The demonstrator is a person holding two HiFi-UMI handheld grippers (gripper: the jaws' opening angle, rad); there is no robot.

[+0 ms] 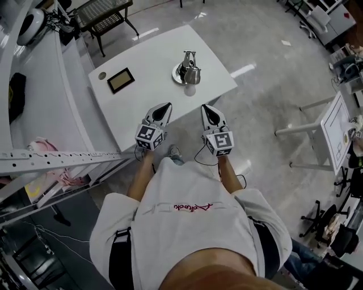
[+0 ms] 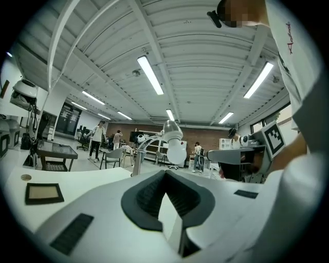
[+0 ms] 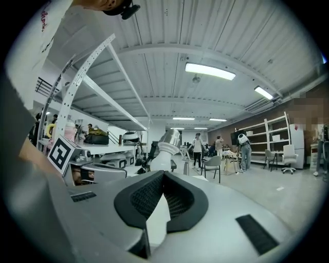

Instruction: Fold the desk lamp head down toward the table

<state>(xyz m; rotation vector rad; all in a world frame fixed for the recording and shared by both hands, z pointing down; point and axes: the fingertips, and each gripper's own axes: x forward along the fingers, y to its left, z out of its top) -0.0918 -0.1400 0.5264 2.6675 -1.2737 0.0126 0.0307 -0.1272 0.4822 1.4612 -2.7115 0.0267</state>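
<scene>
The desk lamp (image 1: pixel 189 69) stands on a round base toward the far right of the white table (image 1: pixel 147 56). Its silver-and-white head (image 2: pixel 176 146) hangs from a curved arm, well above the tabletop. From the right gripper view the lamp head (image 3: pixel 164 150) shows just past the jaws. My left gripper (image 1: pixel 165 106) and right gripper (image 1: pixel 207 109) are held side by side at the table's near edge, short of the lamp. Both point level toward it. Each is shut, the left gripper (image 2: pixel 164 173) and the right gripper (image 3: pixel 164 174) alike, with nothing between the pads.
A dark framed pad (image 1: pixel 121 80) and a small round disc (image 1: pixel 102 75) lie on the table's left part. White shelving (image 1: pixel 34 113) runs along the left, and a black mesh table (image 1: pixel 105 14) stands beyond. A white stand (image 1: pixel 334 133) is at the right. People and chairs are far behind.
</scene>
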